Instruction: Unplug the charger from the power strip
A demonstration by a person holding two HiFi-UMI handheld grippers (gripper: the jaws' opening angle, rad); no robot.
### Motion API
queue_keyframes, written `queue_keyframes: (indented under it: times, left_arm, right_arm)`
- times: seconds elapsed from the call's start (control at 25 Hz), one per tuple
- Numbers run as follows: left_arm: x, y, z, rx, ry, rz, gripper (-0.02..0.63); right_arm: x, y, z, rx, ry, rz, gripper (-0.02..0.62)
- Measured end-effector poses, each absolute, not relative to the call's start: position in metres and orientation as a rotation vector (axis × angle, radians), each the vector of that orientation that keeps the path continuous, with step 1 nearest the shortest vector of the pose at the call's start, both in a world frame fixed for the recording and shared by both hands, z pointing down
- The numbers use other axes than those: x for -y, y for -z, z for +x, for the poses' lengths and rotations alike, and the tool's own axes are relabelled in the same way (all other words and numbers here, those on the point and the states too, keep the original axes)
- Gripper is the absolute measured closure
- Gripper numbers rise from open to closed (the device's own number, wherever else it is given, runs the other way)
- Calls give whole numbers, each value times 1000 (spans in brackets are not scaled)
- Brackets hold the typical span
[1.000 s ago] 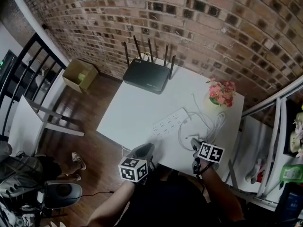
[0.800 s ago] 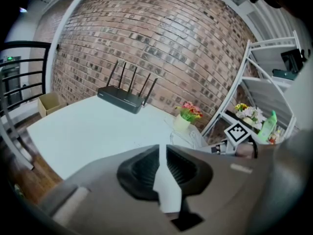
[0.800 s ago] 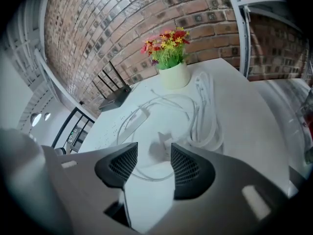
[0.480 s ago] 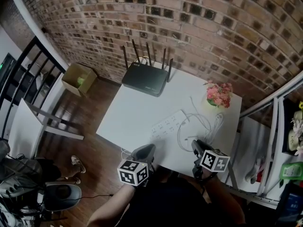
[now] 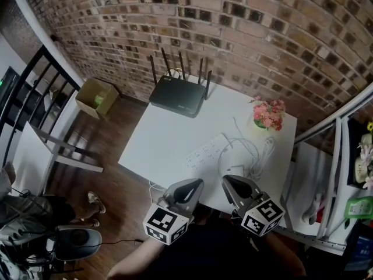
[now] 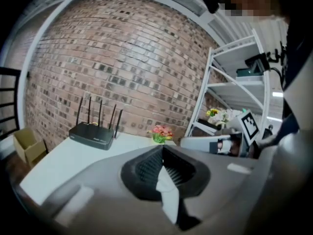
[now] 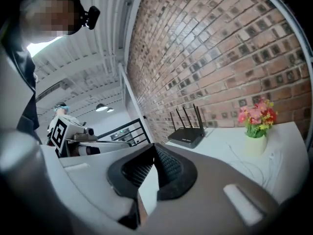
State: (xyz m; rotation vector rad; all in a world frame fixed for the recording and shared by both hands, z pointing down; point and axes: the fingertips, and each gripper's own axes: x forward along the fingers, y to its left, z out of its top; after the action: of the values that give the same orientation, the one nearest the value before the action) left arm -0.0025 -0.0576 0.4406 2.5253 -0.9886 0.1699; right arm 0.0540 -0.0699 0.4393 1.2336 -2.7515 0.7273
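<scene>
A white power strip [image 5: 207, 152] lies on the white table [image 5: 163, 139]. The white charger [image 5: 236, 171] rests on the table by its looped cable [image 5: 247, 153], apart from the strip. My left gripper [image 5: 200, 183] hovers over the front edge, shut and empty; the left gripper view shows its tips [image 6: 159, 149] meeting. My right gripper [image 5: 226, 180] is raised just in front of the charger. Its jaws are closing and meet at the tips [image 7: 154, 146] with nothing between them. Both point nearly level toward the brick wall.
A black router [image 5: 179, 94] with antennas stands at the table's back. A pot of pink flowers [image 5: 267, 116] is at the back right. A white metal shelf [image 5: 326, 174] runs along the right, and a cardboard box [image 5: 98, 93] sits on the floor at left.
Both grippers have risen from the table's front edge toward the camera. The right one has lifted off the charger, which stays on the table, and its jaws have come together.
</scene>
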Motion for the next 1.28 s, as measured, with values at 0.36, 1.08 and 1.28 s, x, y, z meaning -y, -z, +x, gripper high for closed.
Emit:
queue_keyframes:
  times: [0.36, 1.08, 1.28]
  left_arm:
    - [49, -438, 2, 979, -214, 2566, 600]
    - [49, -443, 8, 980, -225, 2568, 600]
    - [49, -445, 10, 976, -234, 2568, 600]
  right_arm:
    - [54, -423, 48, 2807, -574, 1188, 584]
    - [55, -432, 62, 2778, -537, 1218, 584]
    - [56, -434, 65, 2771, -546, 1227, 584]
